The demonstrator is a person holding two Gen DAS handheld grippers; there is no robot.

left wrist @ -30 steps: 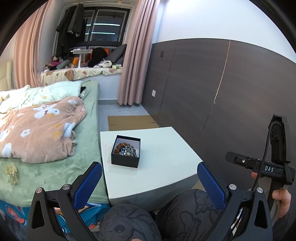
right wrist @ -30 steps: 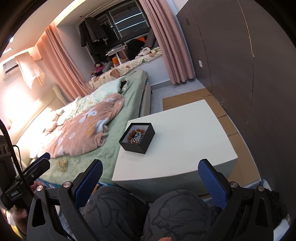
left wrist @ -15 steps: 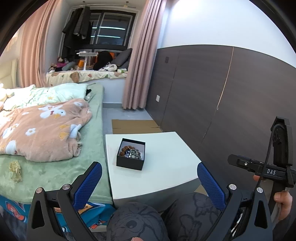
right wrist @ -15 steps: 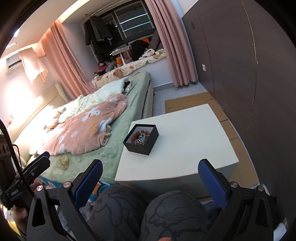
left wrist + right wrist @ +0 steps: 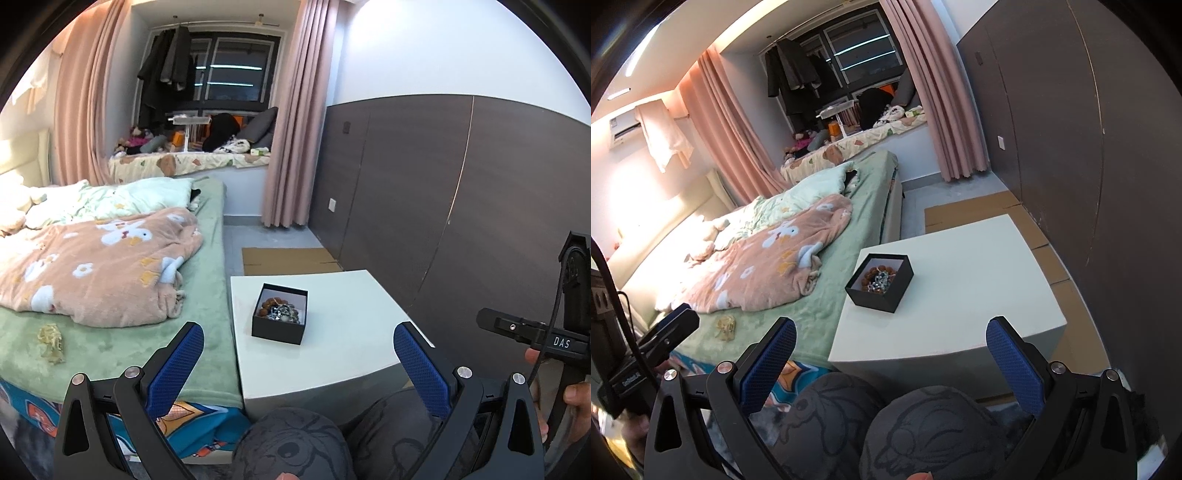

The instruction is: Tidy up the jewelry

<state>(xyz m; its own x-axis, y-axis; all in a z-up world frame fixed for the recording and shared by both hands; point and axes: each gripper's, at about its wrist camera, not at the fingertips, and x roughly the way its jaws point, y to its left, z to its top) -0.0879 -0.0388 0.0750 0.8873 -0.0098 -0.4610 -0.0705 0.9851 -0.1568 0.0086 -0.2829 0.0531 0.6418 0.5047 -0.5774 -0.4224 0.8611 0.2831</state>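
Well, both grippers, left (image 5: 298,360) and right (image 5: 891,354), hover with jaws spread wide, empty. Jewelry (image 5: 279,311) sits in a black box (image 5: 277,329) on the white desk (image 5: 343,332). "DAS" is printed on the right gripper.

white table (image 5: 343,343), open black box (image 5: 279,325)

Both grippers hanging wide open above the knees

The left gripper (image 5: 295,362) is spreading its blue fingers (image 5: 175,363) wide, gripping nothing; the right gripper (image 5: 890,362) is gaping likewise; both are hovering over the person's knees (image 5: 923,424); a hand (image 5: 576,410) is clasping the right handle.
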